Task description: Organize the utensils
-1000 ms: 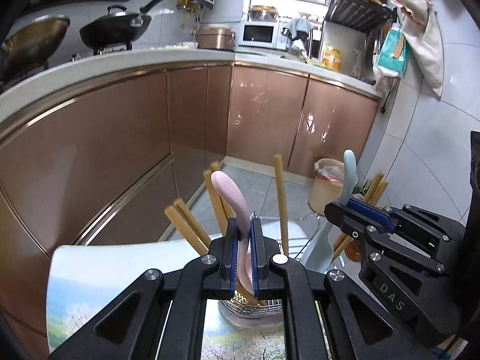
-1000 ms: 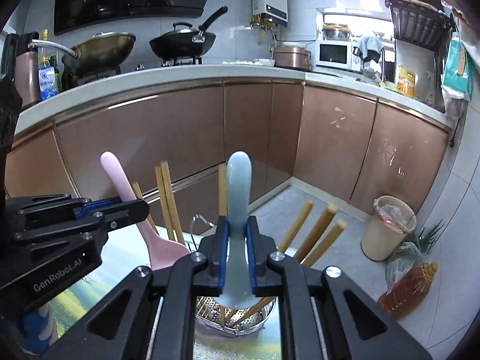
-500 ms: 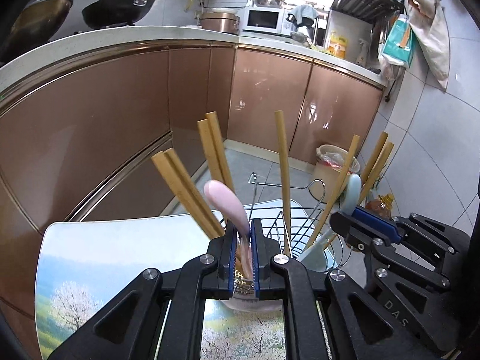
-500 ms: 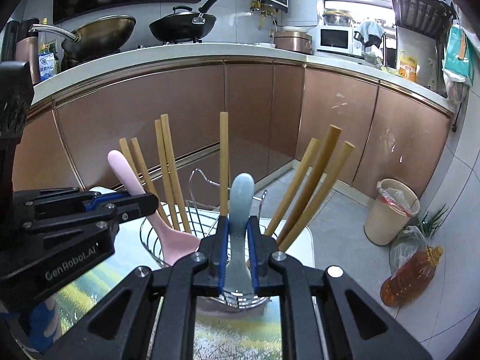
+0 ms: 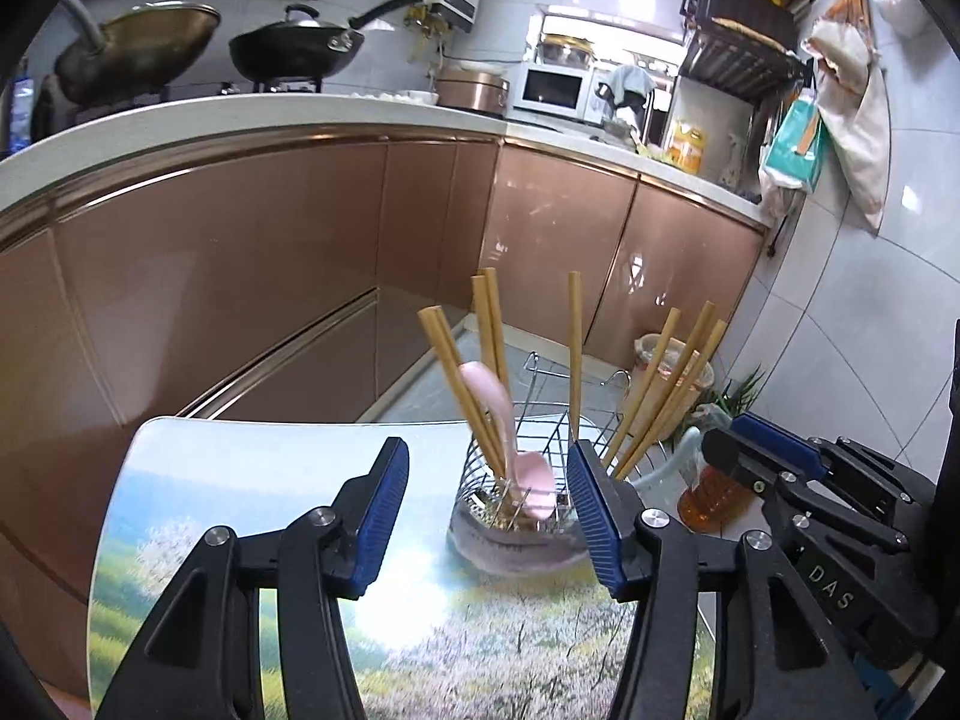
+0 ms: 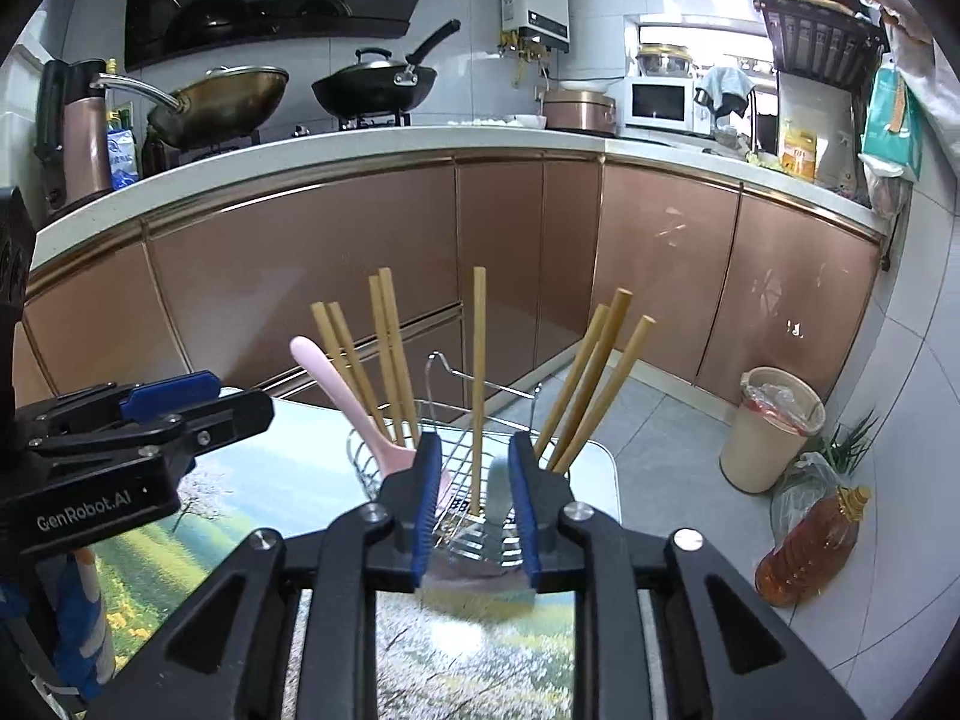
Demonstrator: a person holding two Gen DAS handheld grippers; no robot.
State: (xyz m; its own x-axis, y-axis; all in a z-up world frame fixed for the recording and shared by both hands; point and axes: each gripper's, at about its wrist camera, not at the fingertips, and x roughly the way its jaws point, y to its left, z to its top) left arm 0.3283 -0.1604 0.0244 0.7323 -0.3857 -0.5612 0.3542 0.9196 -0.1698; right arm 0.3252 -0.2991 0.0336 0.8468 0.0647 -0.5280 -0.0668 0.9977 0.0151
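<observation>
Copper-coloured kitchen cabinets [image 6: 336, 300] are seen behind a table [image 5: 240, 510] covered with a landscape print. A wire utensil holder [image 5: 522, 480] stands on the table near its far edge.

The left claw [image 5: 487, 507] is held level, just short of the holder, with its blue pads [image 5: 384, 516] spread wide and nothing between them. The right claw [image 6: 475, 495] is held level directly in front of the holder, with its pads [image 6: 427, 498] parted. A blue-grey spoon [image 6: 497, 492] is seen between the pads; whether it is touched by them cannot be told, as the spoon is blurred. In the left wrist view the right claw [image 5: 720, 450] is seen at the right, beside the holder.

A pink spoon [image 5: 510, 438] is located in the left part of the holder. Its long axis is tilted, with the handle pointing up and to the left and the bowl down in the holder. Wooden chopsticks [image 6: 477, 372] are stood in the holder with the ends pointing up: two pairs lean left, one is upright at the centre, and three lean right.

A bin [image 6: 774, 426] and an oil bottle [image 6: 810, 546] are seen on the floor at the right.
</observation>
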